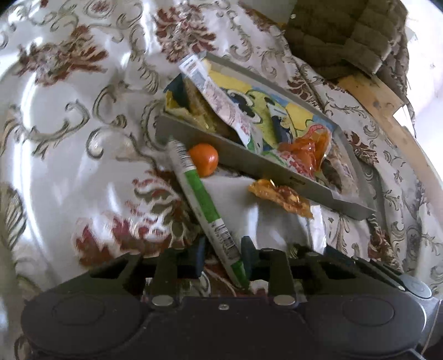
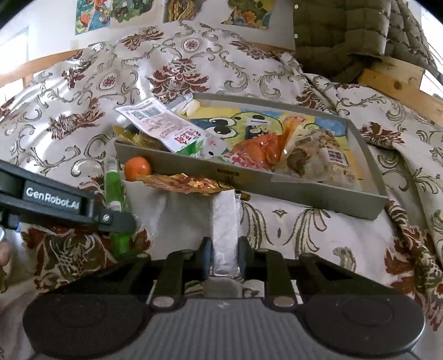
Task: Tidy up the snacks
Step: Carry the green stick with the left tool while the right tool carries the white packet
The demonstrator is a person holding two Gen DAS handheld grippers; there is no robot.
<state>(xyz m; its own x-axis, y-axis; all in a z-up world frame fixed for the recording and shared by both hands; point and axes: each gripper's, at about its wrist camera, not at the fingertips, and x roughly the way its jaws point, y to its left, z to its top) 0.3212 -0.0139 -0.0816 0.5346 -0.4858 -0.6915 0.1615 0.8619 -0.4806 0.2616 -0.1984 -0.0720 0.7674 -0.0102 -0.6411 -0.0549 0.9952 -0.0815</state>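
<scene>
A grey tray (image 1: 235,155) (image 2: 304,191) lies on a floral cloth and holds several snack packets, among them a white and red one (image 2: 166,124) and an orange wrapper (image 2: 263,149). Against its near wall sit a tangerine (image 1: 203,159) (image 2: 137,167) and a gold-orange wrapper (image 1: 279,198) (image 2: 188,182). My left gripper (image 1: 223,256) (image 2: 116,218) is shut on a long green and white stick packet (image 1: 199,193) (image 2: 113,185), which points toward the tangerine. My right gripper (image 2: 224,256) is shut on a silver foil packet (image 2: 224,221) that runs up to the gold-orange wrapper.
An olive quilted jacket (image 1: 346,36) (image 2: 346,33) lies at the back right over a wooden frame (image 2: 398,80). The floral cloth (image 1: 69,138) (image 2: 318,243) is rumpled around the tray. Cartoon posters (image 2: 94,13) hang on the far wall.
</scene>
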